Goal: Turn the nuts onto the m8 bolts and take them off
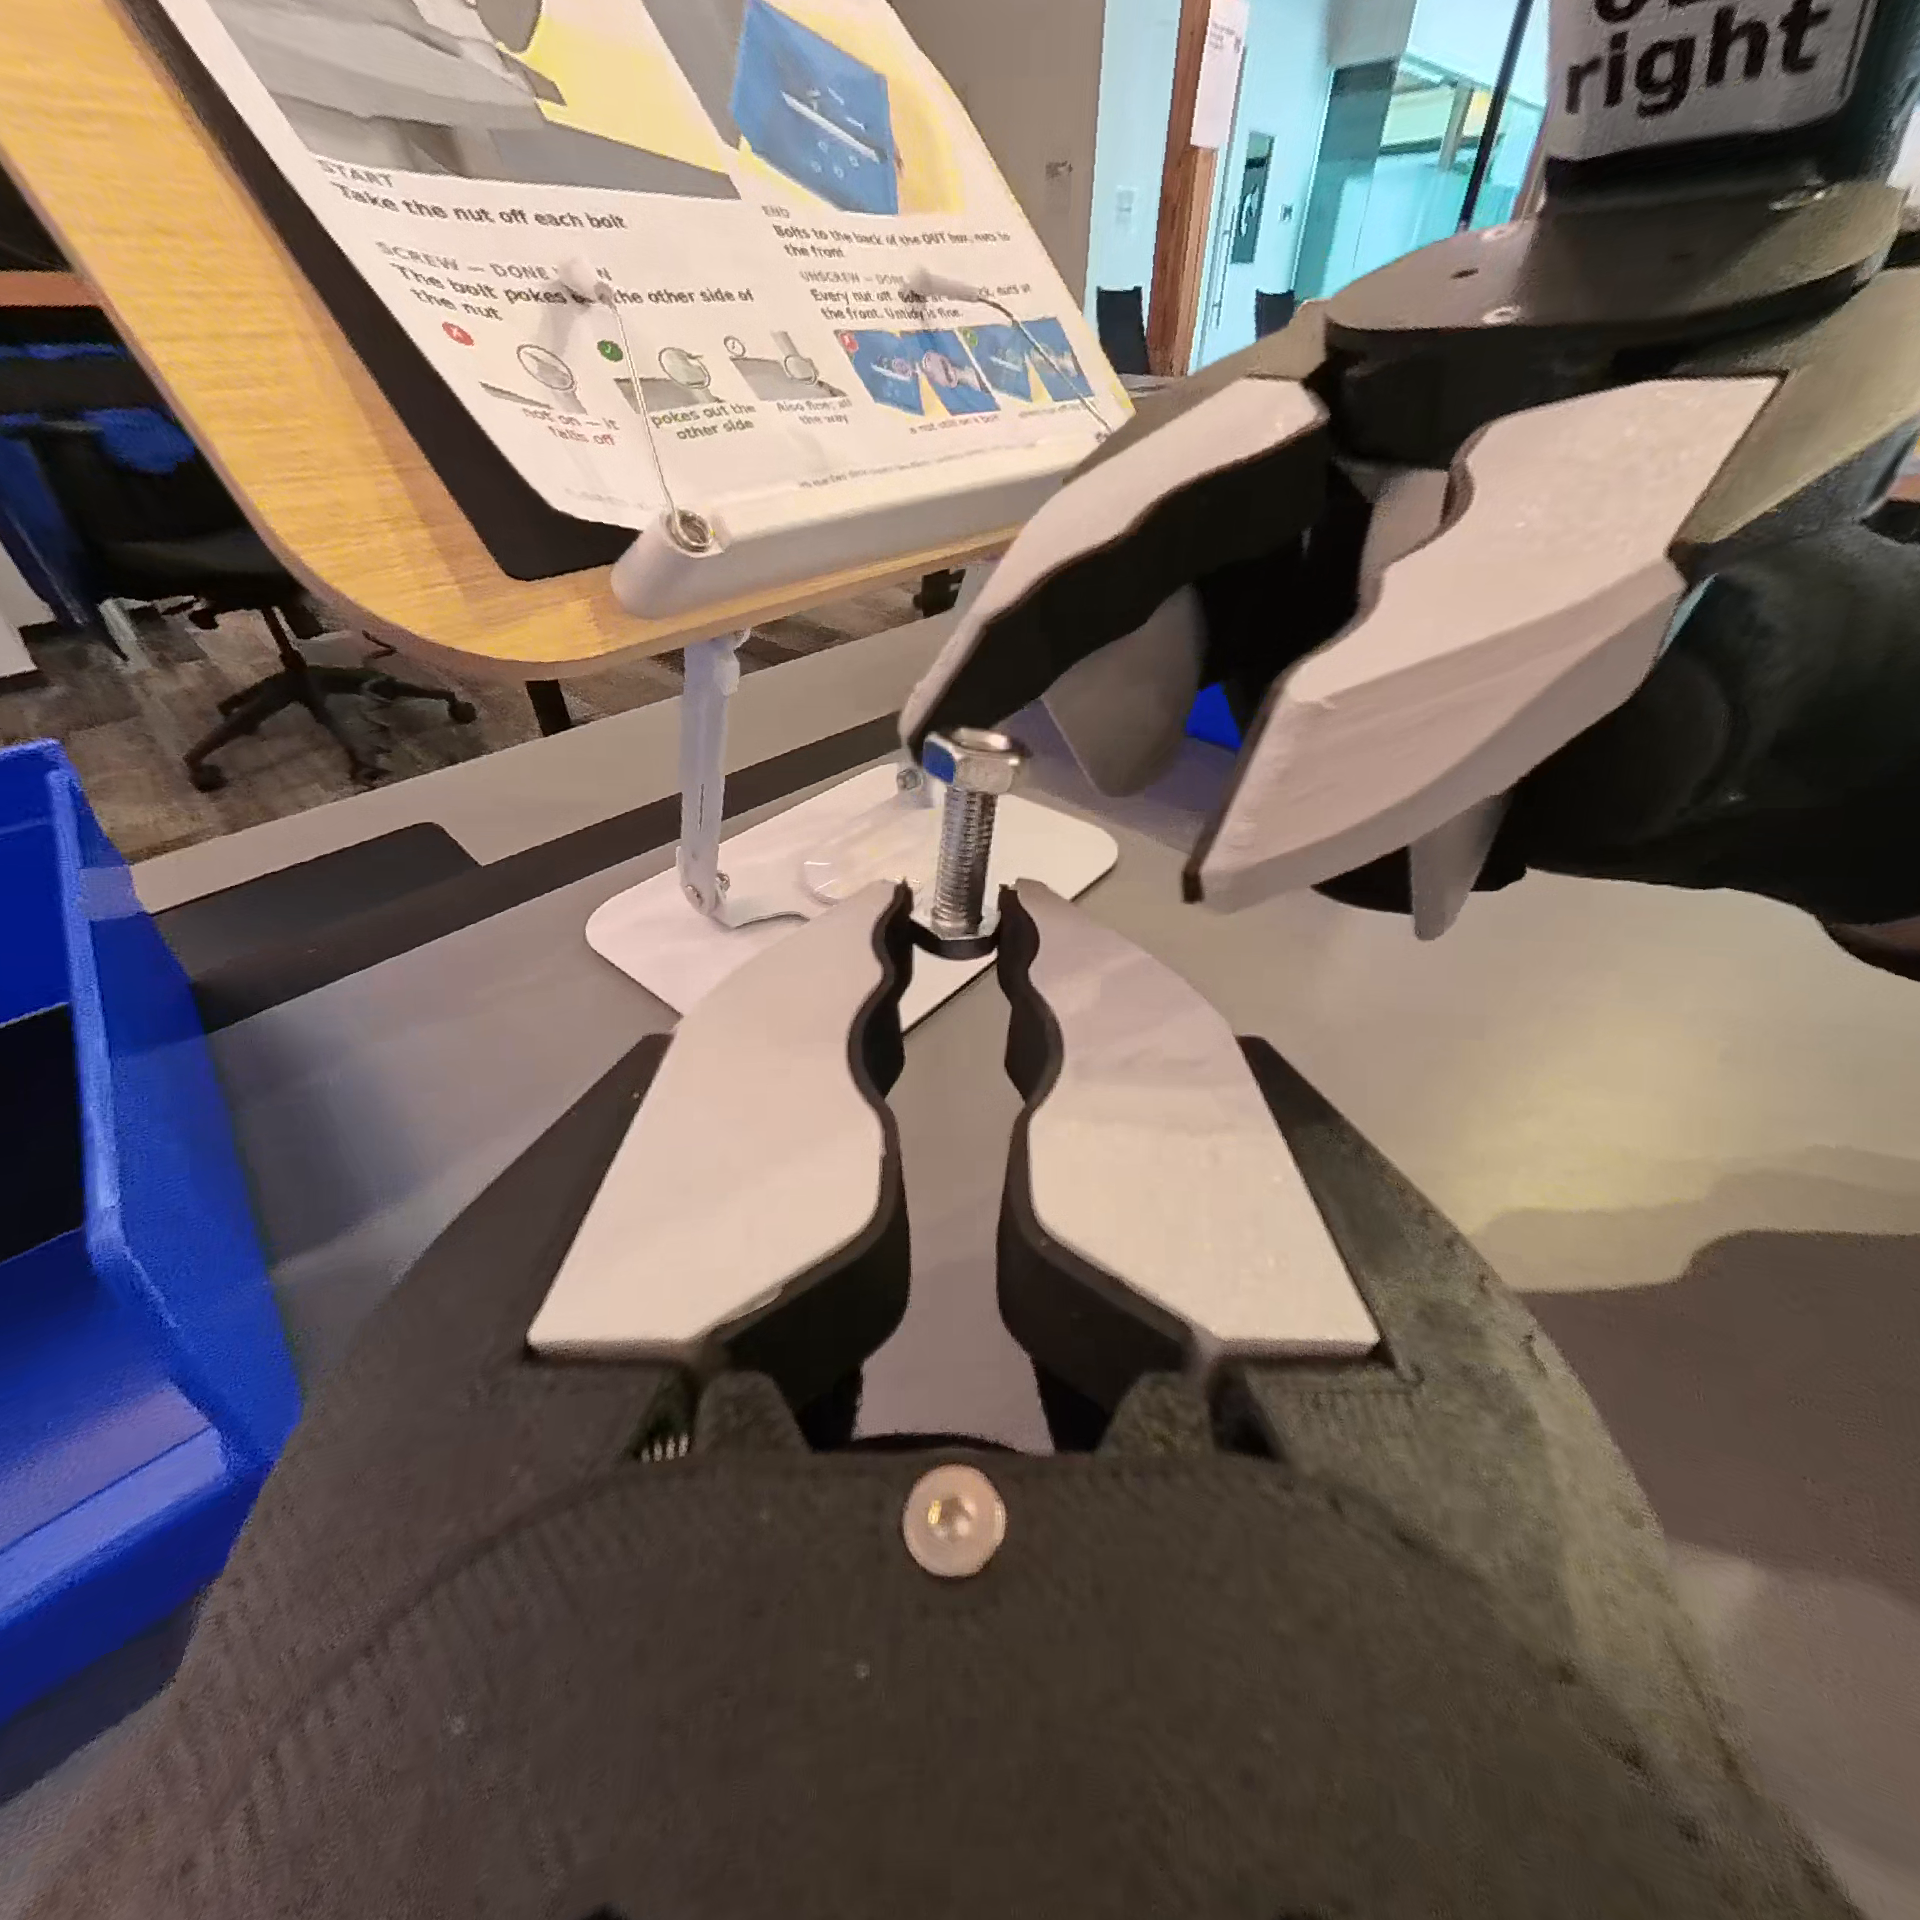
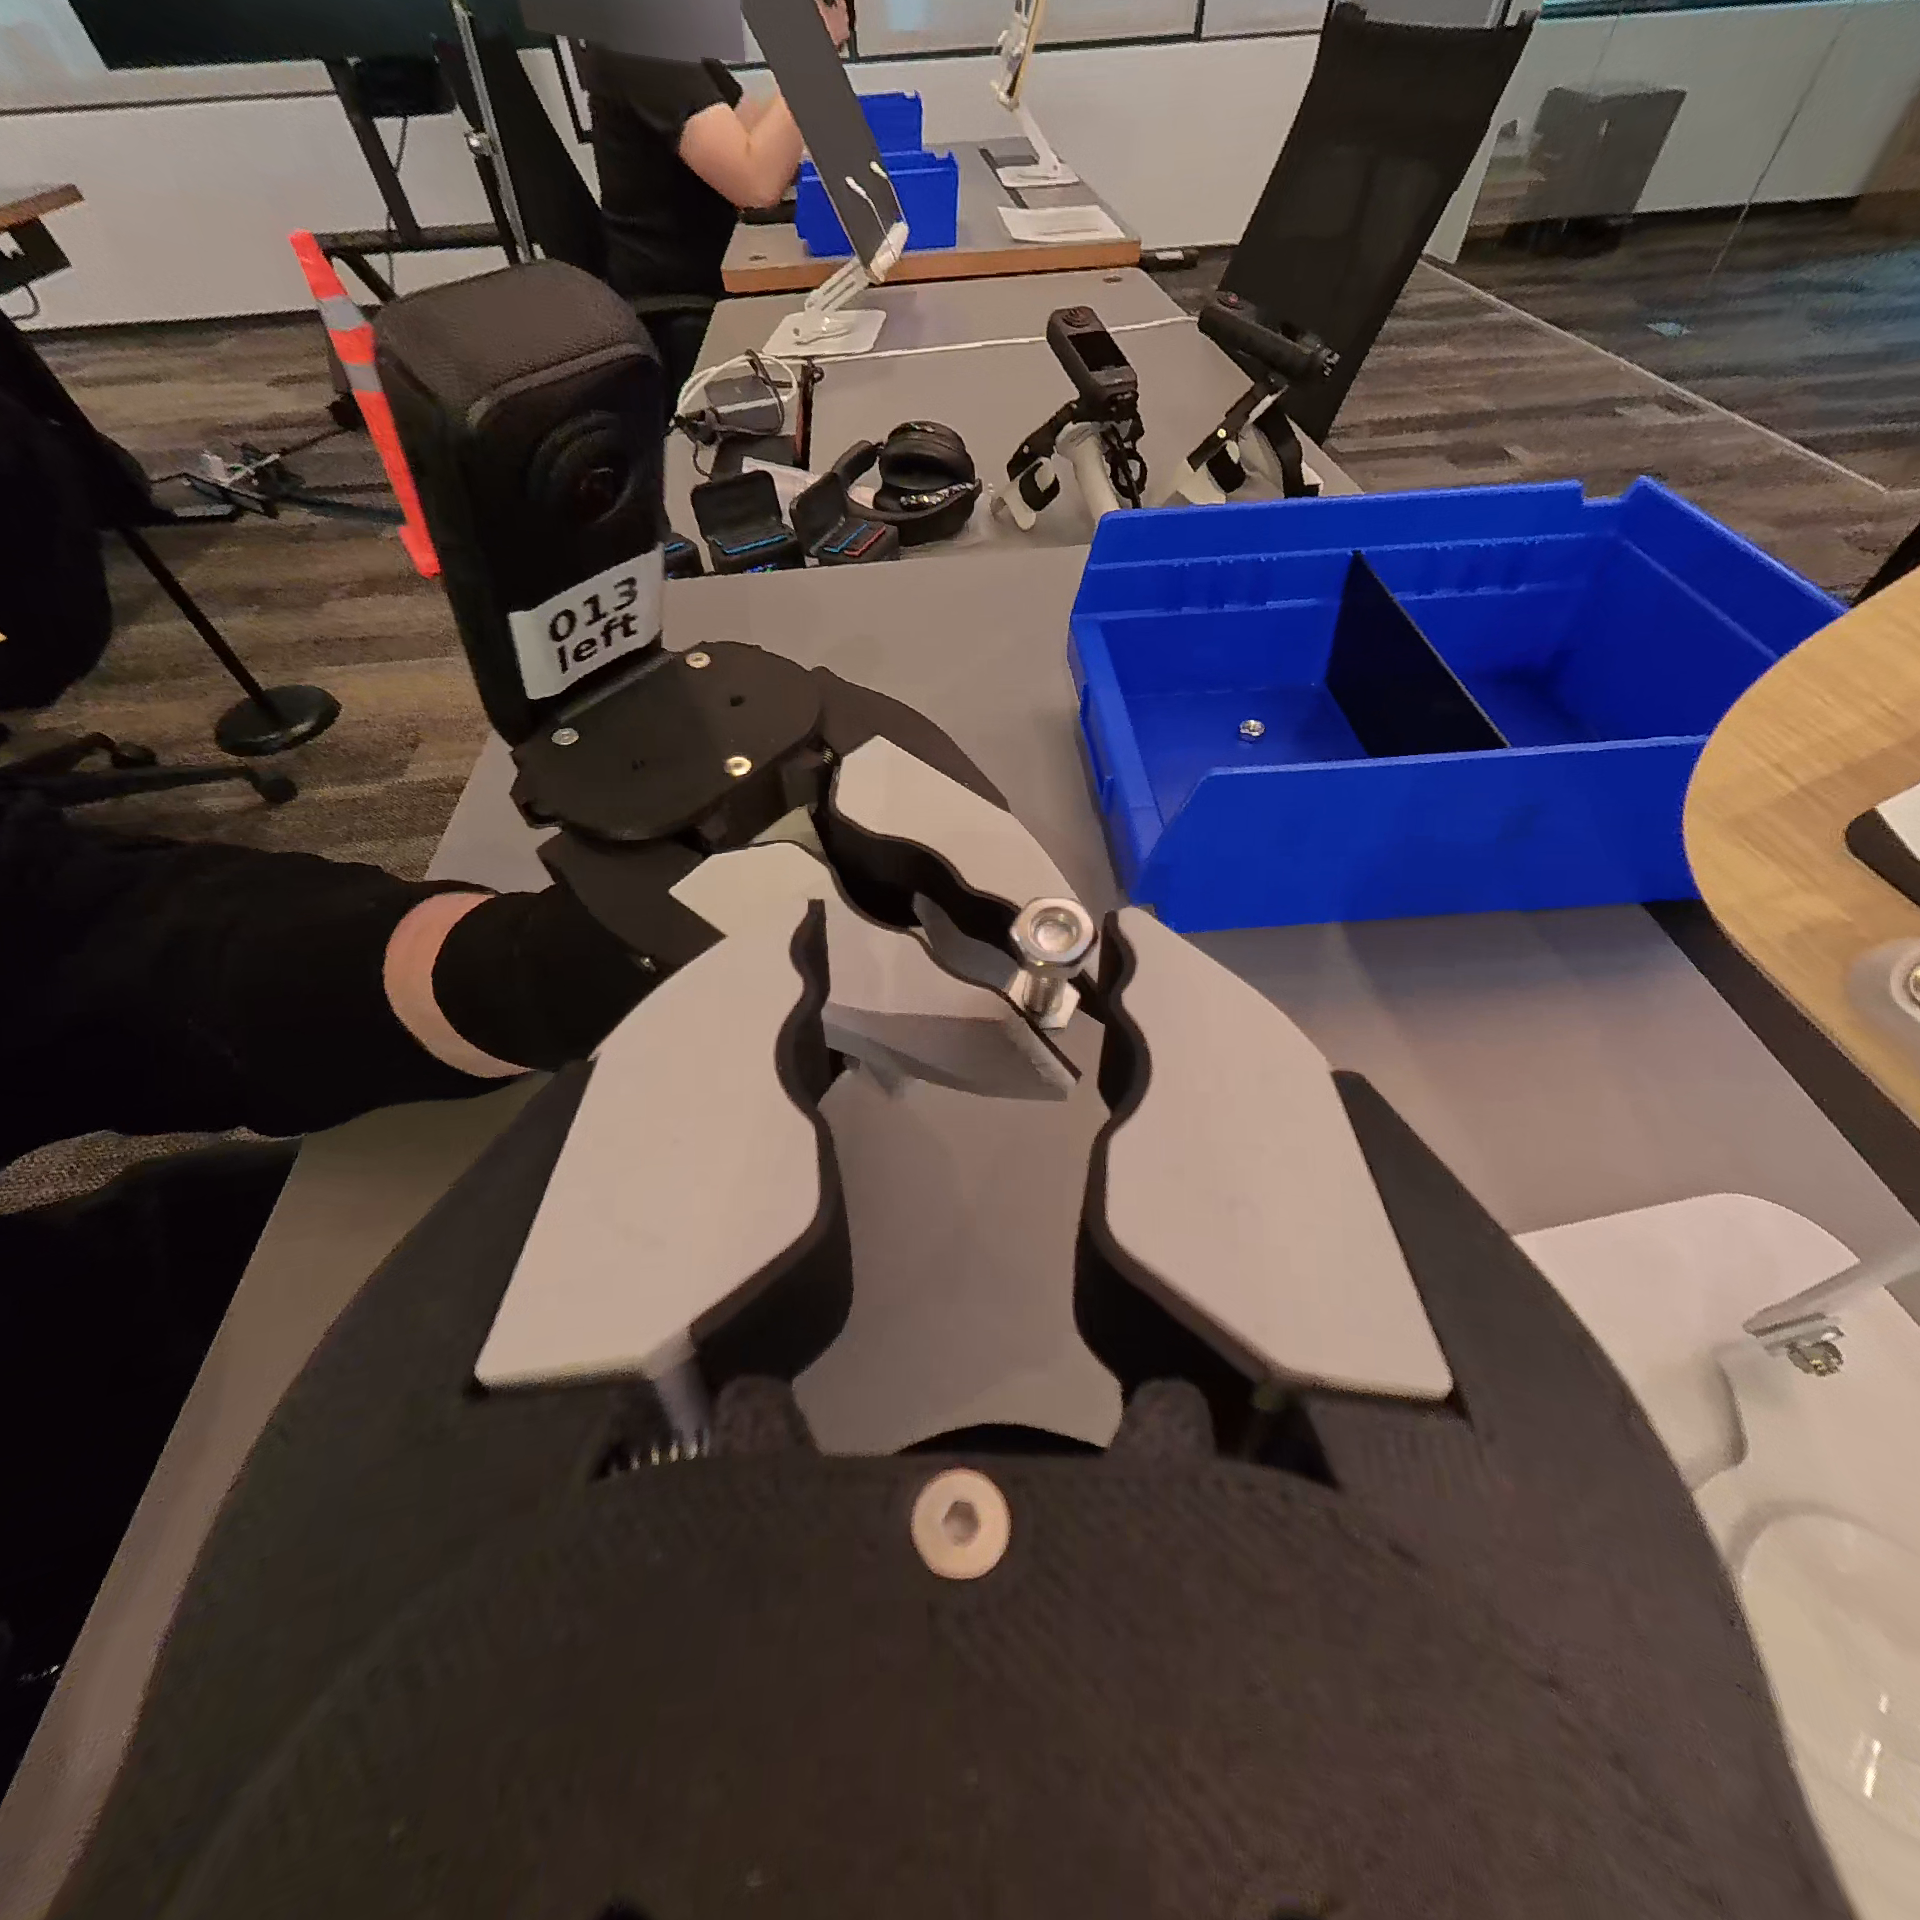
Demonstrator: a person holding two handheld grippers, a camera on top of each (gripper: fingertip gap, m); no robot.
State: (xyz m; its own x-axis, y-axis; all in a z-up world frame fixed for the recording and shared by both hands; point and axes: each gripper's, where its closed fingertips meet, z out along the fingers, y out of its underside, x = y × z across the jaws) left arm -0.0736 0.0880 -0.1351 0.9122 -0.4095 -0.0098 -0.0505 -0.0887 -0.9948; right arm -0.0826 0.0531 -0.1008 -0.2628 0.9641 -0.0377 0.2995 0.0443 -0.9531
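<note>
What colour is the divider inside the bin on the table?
Black, against the blue bin; the divider shows best in the right wrist view.

Beyond your left tongs (image 1: 951, 904), a printed instruction sheet (image 1: 644, 312) on the tilted wooden stand (image 1: 260, 395) carries black headings, captions and small red and green marks, partly blurred; above your right tongs (image 1: 1055, 821), a white label (image 1: 1704, 62) in bold black print sits on their camera; behind your left tongs, a second label (image 2: 587, 623), digits over a word, sits on the black camera body (image 2: 499, 416).

Grey table (image 2: 1351, 1039) carries blue bin (image 2: 1403, 831), white stand base (image 1: 675, 925).
</note>
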